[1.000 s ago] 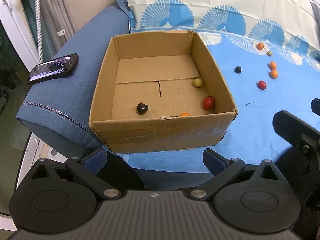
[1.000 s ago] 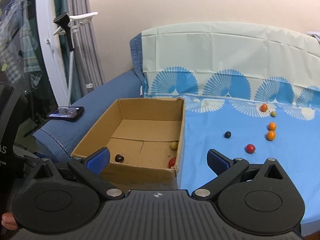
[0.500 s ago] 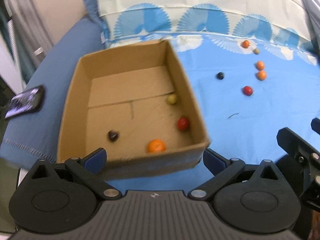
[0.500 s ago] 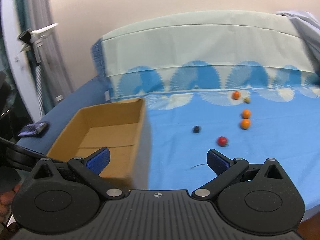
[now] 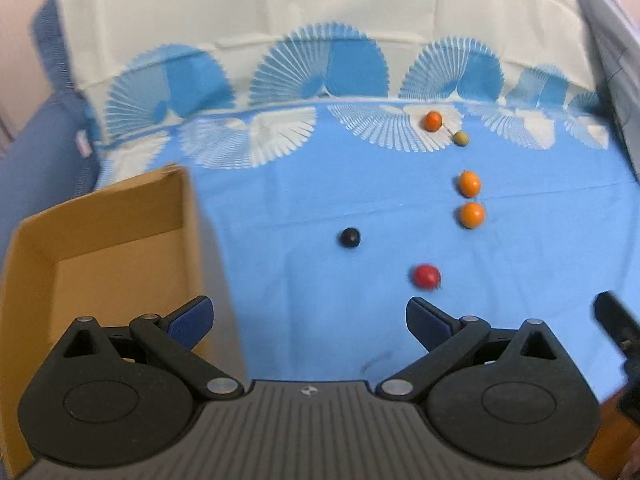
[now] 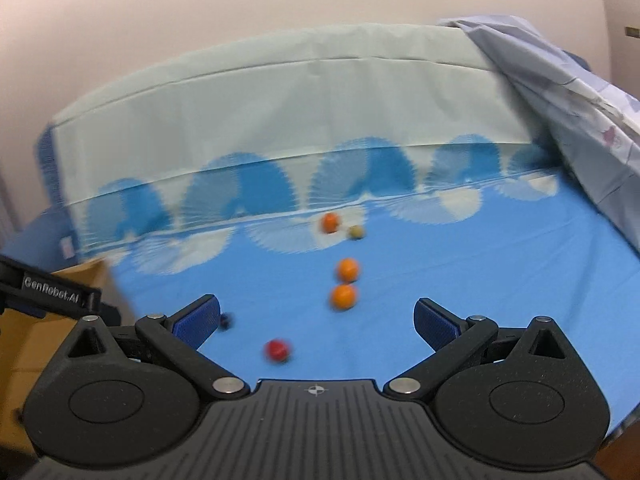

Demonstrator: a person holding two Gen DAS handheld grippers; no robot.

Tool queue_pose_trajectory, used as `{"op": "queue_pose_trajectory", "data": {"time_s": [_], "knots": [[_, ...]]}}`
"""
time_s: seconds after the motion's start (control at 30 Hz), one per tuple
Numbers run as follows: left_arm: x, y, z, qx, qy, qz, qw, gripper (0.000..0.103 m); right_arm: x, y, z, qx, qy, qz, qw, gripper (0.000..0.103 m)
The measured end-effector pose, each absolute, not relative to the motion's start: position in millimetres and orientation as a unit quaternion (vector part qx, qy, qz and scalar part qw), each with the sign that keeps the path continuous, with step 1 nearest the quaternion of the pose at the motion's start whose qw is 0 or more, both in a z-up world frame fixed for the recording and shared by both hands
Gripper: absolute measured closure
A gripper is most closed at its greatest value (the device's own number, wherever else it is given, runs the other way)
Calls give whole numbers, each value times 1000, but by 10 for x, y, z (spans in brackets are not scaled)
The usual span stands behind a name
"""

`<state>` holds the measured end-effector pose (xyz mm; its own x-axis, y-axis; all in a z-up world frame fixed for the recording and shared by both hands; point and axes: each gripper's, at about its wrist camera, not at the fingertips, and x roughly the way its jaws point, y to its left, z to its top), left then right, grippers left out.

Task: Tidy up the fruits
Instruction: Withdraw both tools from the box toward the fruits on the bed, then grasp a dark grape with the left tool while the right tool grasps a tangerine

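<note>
Both views had swung right since a second before, leaving the cardboard box (image 5: pixel 100 240) at the left edge, its contents now out of sight. The left tool (image 5: pixel 308 320) and right tool (image 6: pixel 316 320) gaped wide, holding nothing. On the blue sheet (image 5: pixel 280 208) lay a red fruit (image 5: pixel 426 276), a dark fruit (image 5: pixel 349 237), three orange fruits (image 5: pixel 471 215) and a small green one (image 5: pixel 461 137).

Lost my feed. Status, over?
Left gripper and right gripper open, empty. Six fruits loose on blue cloth, red one nearest. Box left. Path clear.
</note>
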<state>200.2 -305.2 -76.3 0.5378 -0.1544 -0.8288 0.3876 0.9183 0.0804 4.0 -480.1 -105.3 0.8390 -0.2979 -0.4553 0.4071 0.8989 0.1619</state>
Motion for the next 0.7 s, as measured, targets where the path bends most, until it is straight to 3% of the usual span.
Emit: {"op": "queue_pose_trajectory", "data": {"time_s": [0.23,0.43,0.6,0.7], "knots": [[2870,-3642,-1464,119,457,-152,868,0,956,-5587,-1675,123,250,-201,939,1],[3376,-3881,-2079,119,510,-139,841,0,1671,-5763,-2238,112,296,-177,932,1],[3619,-3889,-2446,132,540,-122,822,0,2079,-5822,-2547,101,314,-164,929,1],[3665,-3763,-2500,91,544,-127,824,0,2245,-5855,-2739,97,337,-168,921,0]]}}
